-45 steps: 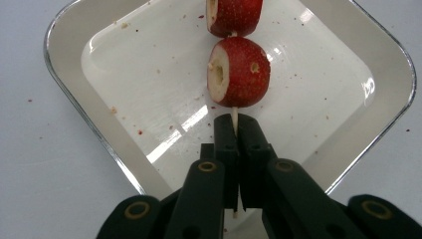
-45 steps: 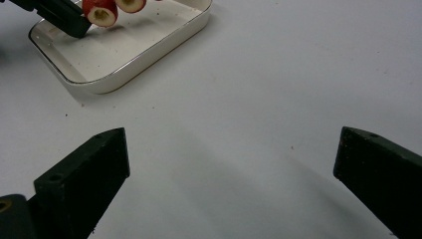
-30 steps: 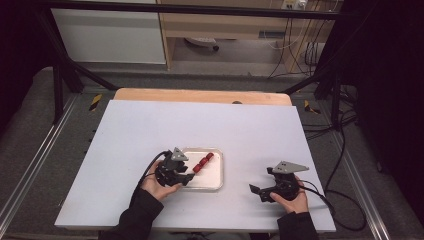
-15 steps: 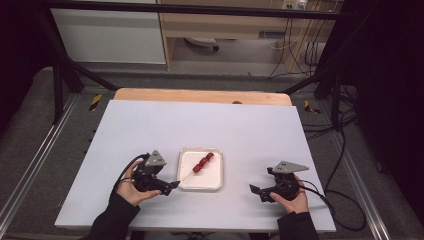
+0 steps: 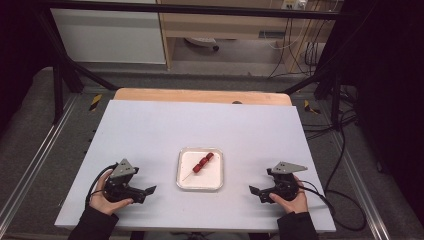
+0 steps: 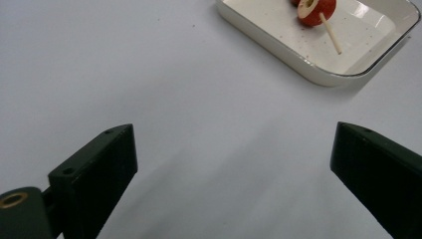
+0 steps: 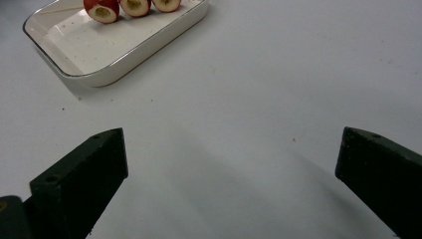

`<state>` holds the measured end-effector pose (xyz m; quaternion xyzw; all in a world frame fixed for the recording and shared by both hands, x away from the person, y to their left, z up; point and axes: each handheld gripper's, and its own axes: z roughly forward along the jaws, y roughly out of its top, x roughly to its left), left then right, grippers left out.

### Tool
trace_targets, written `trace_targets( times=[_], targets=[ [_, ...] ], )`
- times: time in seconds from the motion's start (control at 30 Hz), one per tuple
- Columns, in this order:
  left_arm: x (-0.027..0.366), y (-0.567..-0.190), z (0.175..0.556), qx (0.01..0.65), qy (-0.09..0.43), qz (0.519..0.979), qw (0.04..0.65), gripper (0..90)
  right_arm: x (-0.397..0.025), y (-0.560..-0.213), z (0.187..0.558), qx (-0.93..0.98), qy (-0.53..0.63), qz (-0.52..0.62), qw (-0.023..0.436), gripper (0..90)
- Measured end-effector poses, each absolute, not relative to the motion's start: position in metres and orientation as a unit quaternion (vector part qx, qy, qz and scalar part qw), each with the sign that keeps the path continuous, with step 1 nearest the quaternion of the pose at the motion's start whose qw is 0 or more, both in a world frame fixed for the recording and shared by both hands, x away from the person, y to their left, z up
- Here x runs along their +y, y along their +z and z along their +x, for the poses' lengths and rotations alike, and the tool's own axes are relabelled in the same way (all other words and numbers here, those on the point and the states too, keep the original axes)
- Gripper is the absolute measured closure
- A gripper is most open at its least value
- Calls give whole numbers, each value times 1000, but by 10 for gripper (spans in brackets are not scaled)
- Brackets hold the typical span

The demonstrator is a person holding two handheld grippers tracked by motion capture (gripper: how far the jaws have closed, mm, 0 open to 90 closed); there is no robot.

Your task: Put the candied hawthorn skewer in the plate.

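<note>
Near the front edge of the white table [image 5: 150, 125], a square white tray [image 5: 187, 181] holds a skewer of red fruit pieces [image 5: 203, 163], which lies slantwise on the tray's floor with its bare stick end pointing toward the front-left corner. At the front-left corner of the table, the left gripper [image 5: 145, 192] rests with its jaws spread wide, gripping nothing. Toward the front-right corner, the right gripper [image 5: 256, 192] sits likewise, jaws wide apart and empty. Both stand well apart from the tray between them.
</note>
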<state>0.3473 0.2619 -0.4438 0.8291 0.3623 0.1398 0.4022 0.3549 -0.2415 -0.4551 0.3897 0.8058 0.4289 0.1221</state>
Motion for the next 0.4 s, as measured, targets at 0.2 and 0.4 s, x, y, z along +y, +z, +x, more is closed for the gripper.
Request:
trace_targets(
  times=[0.2,0.4],
  targets=[
    [273,-451,345,367,137,826,406,45,-241,-456,354,810,424,389,118,6],
    [276,-451,346,371,134,824,408,53,-241,-457,354,811,420,388,118,6]
  ],
)
